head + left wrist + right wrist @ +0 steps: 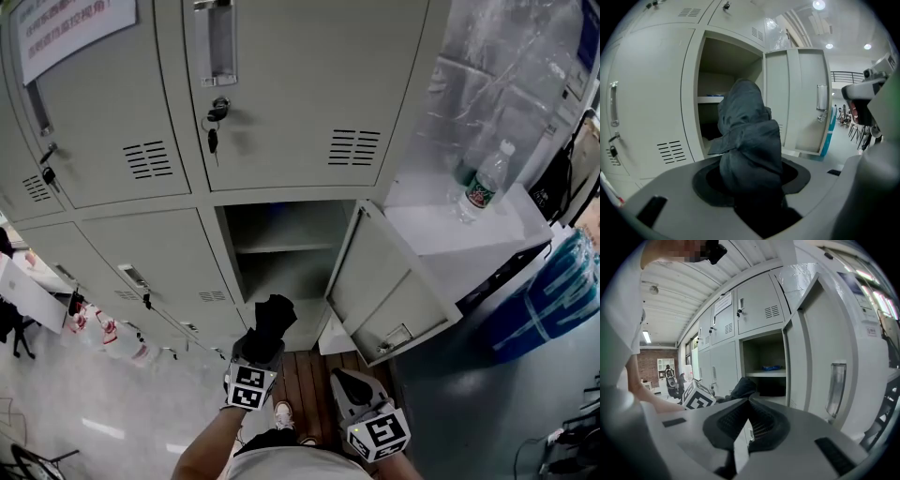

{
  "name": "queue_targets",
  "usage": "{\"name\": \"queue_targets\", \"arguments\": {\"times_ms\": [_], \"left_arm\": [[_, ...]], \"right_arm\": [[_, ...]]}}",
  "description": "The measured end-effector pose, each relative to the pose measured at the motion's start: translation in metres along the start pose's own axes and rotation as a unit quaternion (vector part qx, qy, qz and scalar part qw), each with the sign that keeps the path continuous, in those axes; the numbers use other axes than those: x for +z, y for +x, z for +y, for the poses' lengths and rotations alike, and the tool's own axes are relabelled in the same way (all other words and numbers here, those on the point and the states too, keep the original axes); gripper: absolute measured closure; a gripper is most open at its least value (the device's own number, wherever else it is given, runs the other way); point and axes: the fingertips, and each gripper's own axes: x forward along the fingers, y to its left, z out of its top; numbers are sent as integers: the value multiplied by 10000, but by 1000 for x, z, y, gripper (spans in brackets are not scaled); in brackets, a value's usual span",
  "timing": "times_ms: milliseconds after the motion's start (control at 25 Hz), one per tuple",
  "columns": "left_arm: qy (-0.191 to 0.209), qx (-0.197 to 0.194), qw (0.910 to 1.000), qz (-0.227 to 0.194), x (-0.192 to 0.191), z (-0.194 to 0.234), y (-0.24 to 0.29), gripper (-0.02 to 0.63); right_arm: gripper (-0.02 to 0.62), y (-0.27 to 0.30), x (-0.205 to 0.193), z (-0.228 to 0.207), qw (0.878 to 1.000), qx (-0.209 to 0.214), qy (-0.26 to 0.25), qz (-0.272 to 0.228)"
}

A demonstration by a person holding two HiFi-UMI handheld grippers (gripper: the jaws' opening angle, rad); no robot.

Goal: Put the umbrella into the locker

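Left gripper (261, 349), lower centre of the head view: jaws stand wide but are clamped on the folded dark umbrella (273, 319), whose bundled canopy projects forward beyond the pads. The left gripper view shows the fabric filling the gap.

Right gripper (359, 392), lower right of centre: jaws brought together with nothing between them, near the foot of the door (389, 291), which hangs open toward the right of the frame.

The umbrella's tip lies just in front of the mouth of the open locker (230, 248) at frame centre, apparently not yet past its rim. Inside, a shelf (286, 247) divides the space. A small blue item (771, 367) rests on it in the right gripper view, while the lower section looks free.

Step in hand, as judged: bringing the umbrella to the opening. The next move calls for advancing the left gripper into the section below the shelf, with the bundle kept under the shelf edge and clear of the door. The jaws should part only once the umbrella rests on the compartment floor.
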Motion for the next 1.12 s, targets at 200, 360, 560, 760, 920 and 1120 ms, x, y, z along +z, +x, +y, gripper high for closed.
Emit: {"name": "queue_targets", "arguments": {"times_ms": [200,360,560,760,920,1120], "left_arm": [[124,-23,9998,162,-18,5,29,359],[177,-104,9995,243,-20,7,50,359],[223,-197,9988,394,-17,9,77,357],[314,-233,9985,392,-2,16,99,357],[504,-278,9972,471,6,20,120,356],[345,-188,9973,618,9,33,140,354]], "right_arm": [[578,-1,0,-8,9998,-192,4,9],[578,0,-3,-15,9995,-313,29,59],[578,2,-2,-21,9991,-409,36,75],[578,4,-2,-23,9989,-457,56,105],[578,3,-2,-26,9988,-474,28,143],[578,0,-5,-29,9985,-516,81,187]]}}
